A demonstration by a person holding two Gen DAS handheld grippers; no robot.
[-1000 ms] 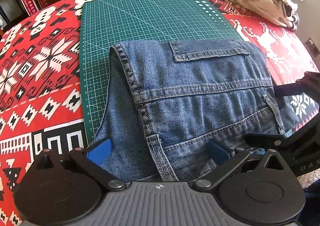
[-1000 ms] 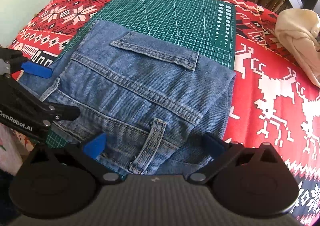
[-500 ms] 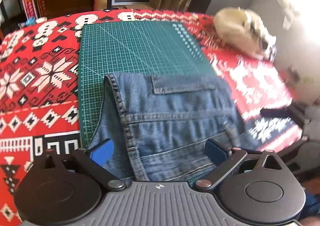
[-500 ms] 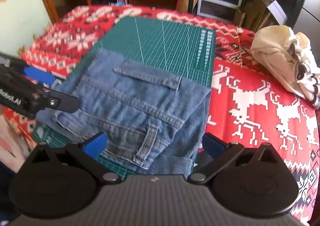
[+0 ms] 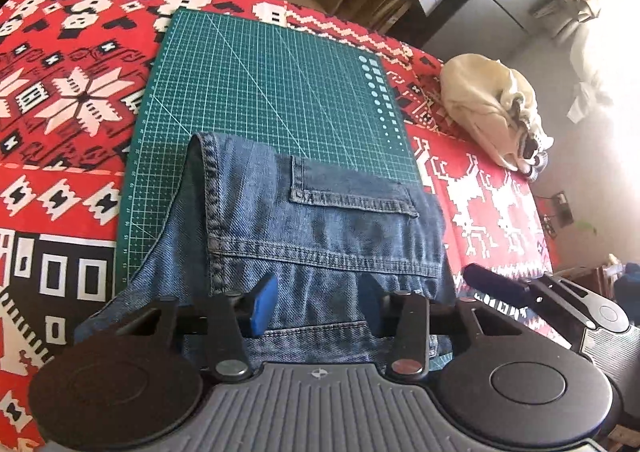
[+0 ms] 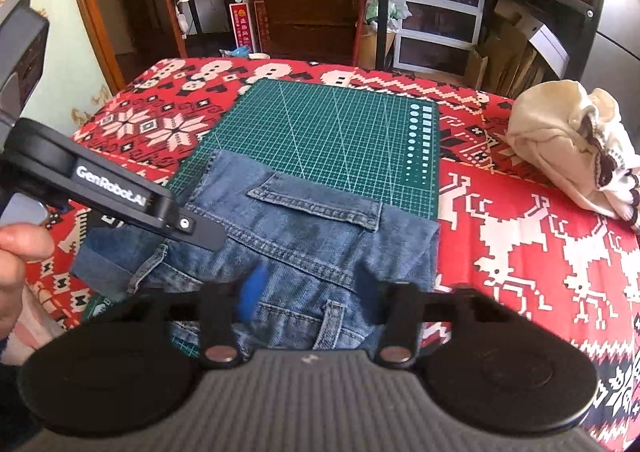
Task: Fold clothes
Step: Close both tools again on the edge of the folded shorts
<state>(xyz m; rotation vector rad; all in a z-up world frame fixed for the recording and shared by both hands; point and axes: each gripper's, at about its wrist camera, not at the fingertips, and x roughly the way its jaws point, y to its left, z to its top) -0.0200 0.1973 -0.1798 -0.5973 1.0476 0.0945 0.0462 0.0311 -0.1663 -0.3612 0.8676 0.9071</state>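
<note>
- The folded jeans [image 5: 320, 236] lay in a compact stack on the near part of the green cutting mat [image 5: 260, 76], their right edge reaching over the mat onto the red patterned tablecloth [image 5: 60, 100].
- The left gripper [image 5: 316, 306] hung above the near edge of the denim, its blue pads apart with a gap between them and nothing in their grip.
- The right gripper [image 6: 304, 286] was likewise over the near edge of the stack, its jaws spread and empty; its blue pad was blurred.
- The fold looked essentially finished: pocket flap and belt loop faced up, and the edges sat fairly square.
- The next move probably called for either a last smoothing of the stack or setting it aside, then reaching for another garment.
- A cream-coloured bundled garment [image 6: 572, 148] sat well apart on the cloth to the right, likely the next piece.
- A hand [image 6: 16, 272] gripped the left tool at the left edge of the right wrist view.
- Nothing lay on the bare far half of the mat, so nothing blocked a push forward.
</note>
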